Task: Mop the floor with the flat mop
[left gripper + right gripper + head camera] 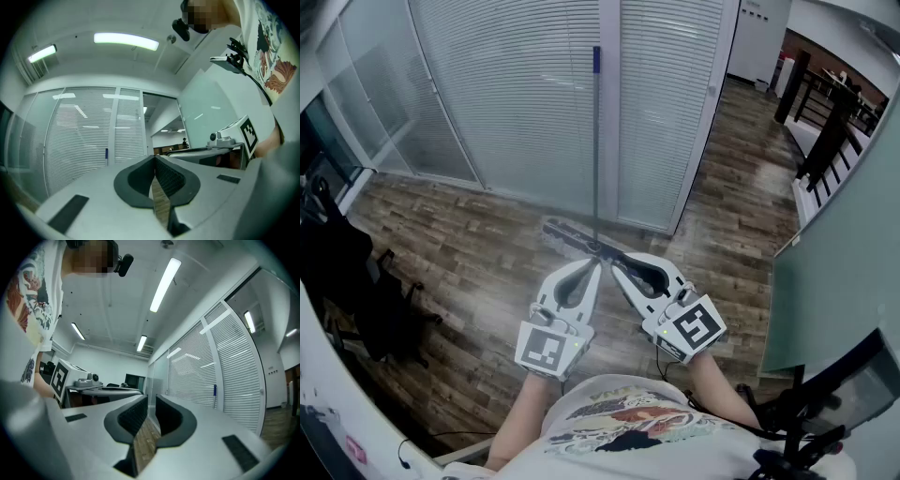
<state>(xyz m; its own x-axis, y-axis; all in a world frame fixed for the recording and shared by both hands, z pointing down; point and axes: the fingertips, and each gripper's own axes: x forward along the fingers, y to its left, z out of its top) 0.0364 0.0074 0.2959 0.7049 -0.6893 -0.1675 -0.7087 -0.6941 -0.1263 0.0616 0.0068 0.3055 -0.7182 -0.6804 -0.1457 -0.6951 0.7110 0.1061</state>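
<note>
The biggest thing in front of the person is the glass partition (525, 94) with its shut blinds, filling the view from 10 to 1 o'clock. The wooden floor (469, 244) spreads out below it and looks dry and unmopped, so I judge the job has not begun. Off at 9 o'clock sits a dark chair (366, 291), well apart from the action. The flat mop (596, 141) stands dead ahead at 12 o'clock. Its handle is upright against the partition frame, presumably parked there so it stays within reach. Its mop head (577, 236) lies flat on the boards at the foot of the wall. The person holds both tools out level toward it, tips converging just short of the handle's lower end, which reads as lining up for a grab. The left gripper (598, 265) has its jaws pressed together with nothing between them; in its own view (154, 158) only floor shows below the pads. The right gripper (616, 268) has its jaws a narrow slit apart and also empty (151, 399). Both will need to spread wider to take the pole, one above the other for leverage. A careless nudge could send the leaning handle sliding along the glass.
</note>
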